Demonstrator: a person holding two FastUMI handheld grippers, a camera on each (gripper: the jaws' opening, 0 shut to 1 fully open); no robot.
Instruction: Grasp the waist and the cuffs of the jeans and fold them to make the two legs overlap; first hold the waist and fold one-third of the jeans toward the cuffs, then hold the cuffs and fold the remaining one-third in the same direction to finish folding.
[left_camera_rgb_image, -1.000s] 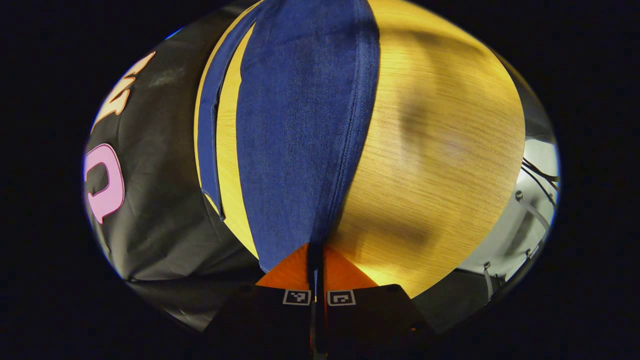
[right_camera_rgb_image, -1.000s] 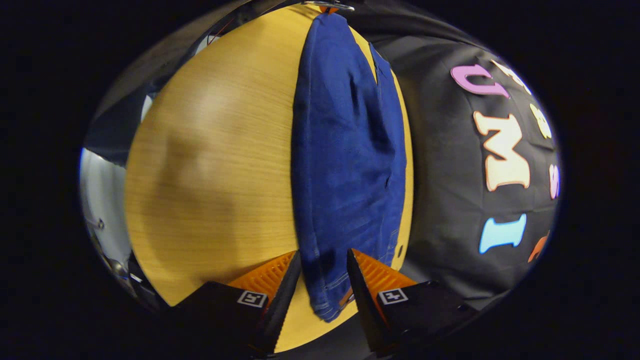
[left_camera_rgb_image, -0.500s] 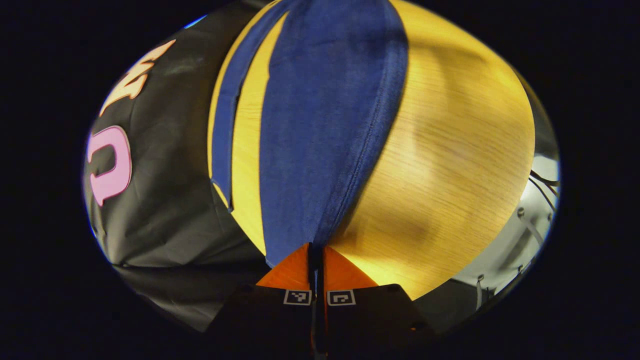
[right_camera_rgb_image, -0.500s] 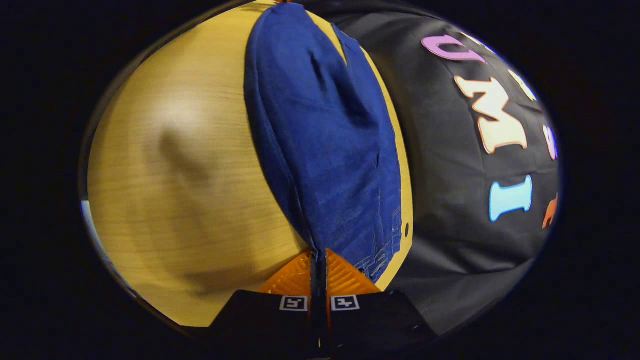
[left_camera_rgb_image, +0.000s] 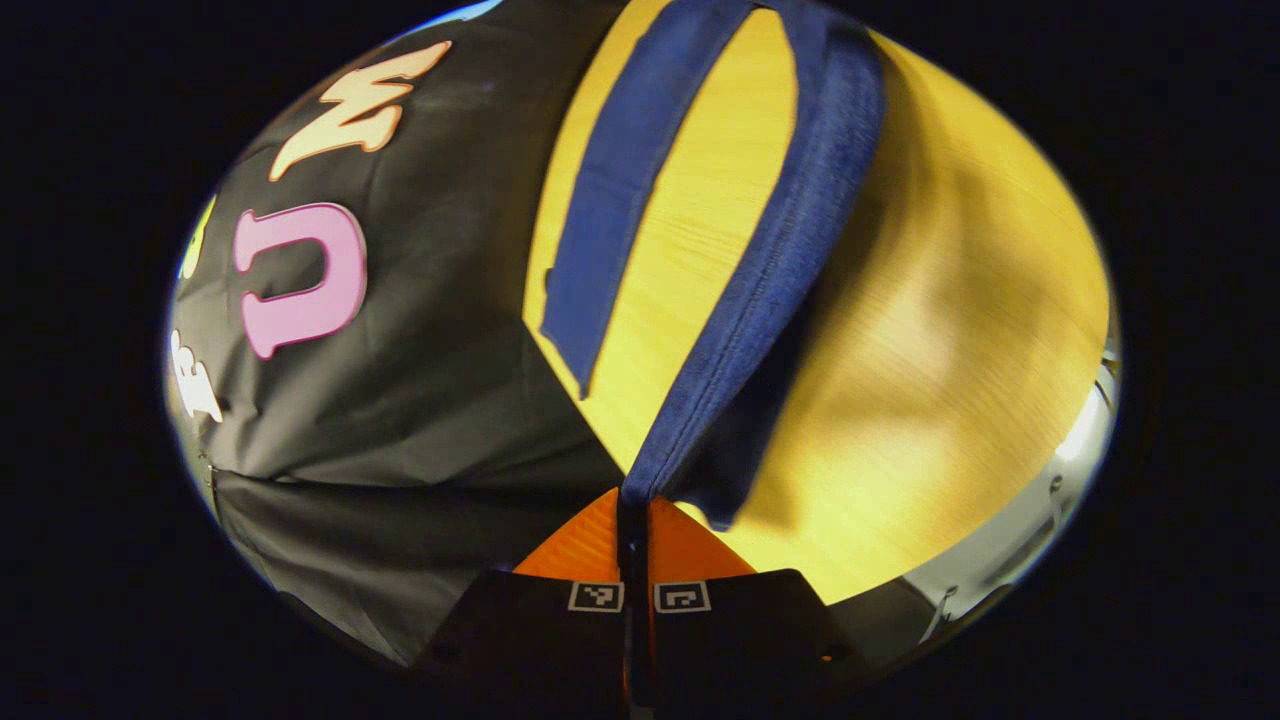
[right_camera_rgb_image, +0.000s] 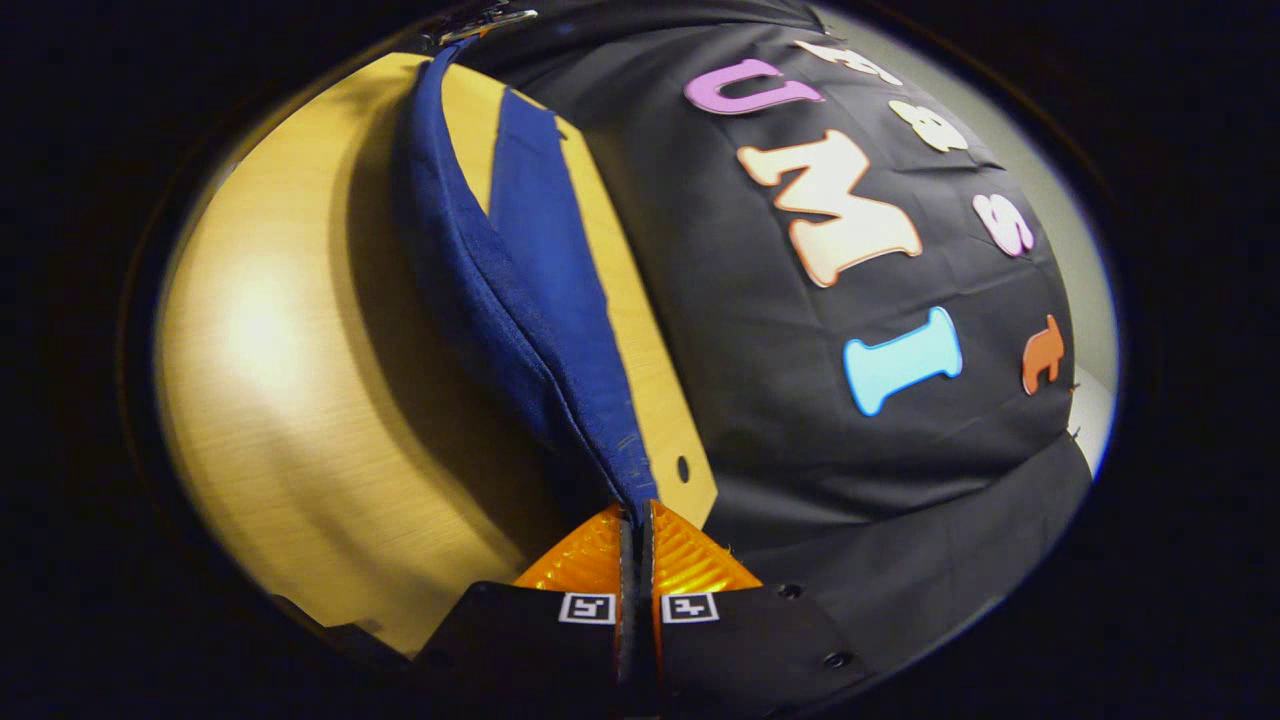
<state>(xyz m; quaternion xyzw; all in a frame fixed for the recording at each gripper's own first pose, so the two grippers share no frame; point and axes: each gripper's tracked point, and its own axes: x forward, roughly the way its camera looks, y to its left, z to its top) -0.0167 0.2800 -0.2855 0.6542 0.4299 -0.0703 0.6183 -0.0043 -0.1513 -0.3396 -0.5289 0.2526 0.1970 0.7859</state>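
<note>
We see warm, strong light on the wooden table (left_camera_rgb_image: 960, 300), with a pale glare patch at left in the right gripper view. The lifted jeans (right_camera_rgb_image: 470, 270) cast broad soft shadows. Fisheye bending curves every edge, and the table grain looks smeared.

matt, coarse-woven denim jeans (left_camera_rgb_image: 780, 260), smooth wood-grain surface (left_camera_rgb_image: 960, 330) with soft sheen, matt wrinkly black cloth wall (right_camera_rgb_image: 800, 380)

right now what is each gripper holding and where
Both hold the jeans. The left gripper is shut on the cuff end of the lifted leg; the right gripper is shut on the edge at the other end, apparently the waist.
</note>
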